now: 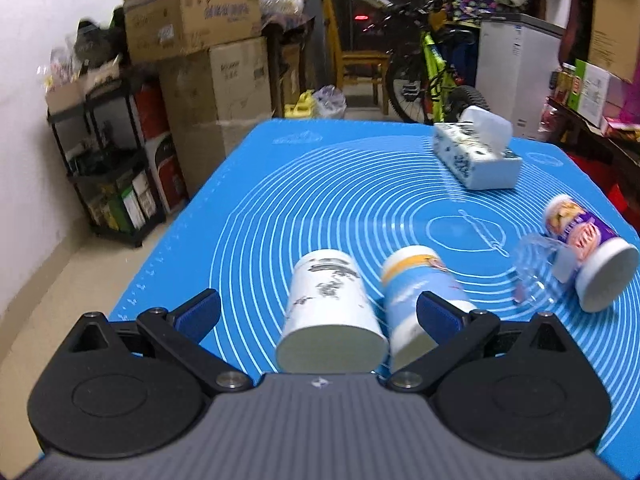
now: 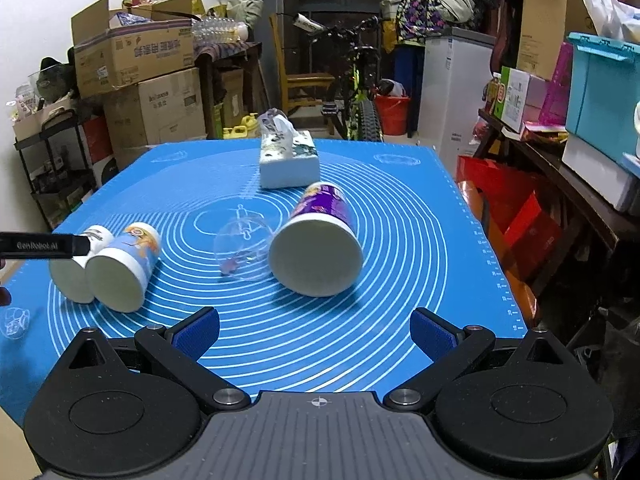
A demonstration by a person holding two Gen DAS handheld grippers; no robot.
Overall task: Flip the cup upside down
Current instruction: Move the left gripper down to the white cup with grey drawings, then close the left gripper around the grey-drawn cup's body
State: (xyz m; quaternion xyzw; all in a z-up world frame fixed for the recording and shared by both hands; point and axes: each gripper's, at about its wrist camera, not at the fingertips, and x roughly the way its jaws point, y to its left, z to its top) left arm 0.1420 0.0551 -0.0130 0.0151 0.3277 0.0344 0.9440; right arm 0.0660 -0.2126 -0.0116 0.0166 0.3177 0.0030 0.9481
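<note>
Three paper cups and a clear plastic cup lie on their sides on the blue mat [image 1: 280,184]. A white cup with grey print [image 1: 328,308] lies between the open fingers of my left gripper [image 1: 318,314], touching neither pad. A blue-and-white cup [image 1: 420,296] lies against its right side, next to the right finger. A purple cup [image 1: 588,256] and the clear cup [image 1: 532,268] lie further right. In the right wrist view my right gripper [image 2: 316,334] is open and empty above the mat [image 2: 400,320], short of the purple cup [image 2: 316,244] and clear cup [image 2: 242,250]. The white cup [image 2: 70,276], blue cup [image 2: 122,266] and left gripper's finger [image 2: 44,246] are at the left.
A tissue box [image 1: 476,152] stands at the far side of the mat, also seen in the right wrist view [image 2: 288,160]. Cardboard boxes [image 1: 192,40], a shelf rack [image 1: 112,168], a bicycle [image 1: 432,68] and a cluttered side table [image 2: 560,160] surround the table.
</note>
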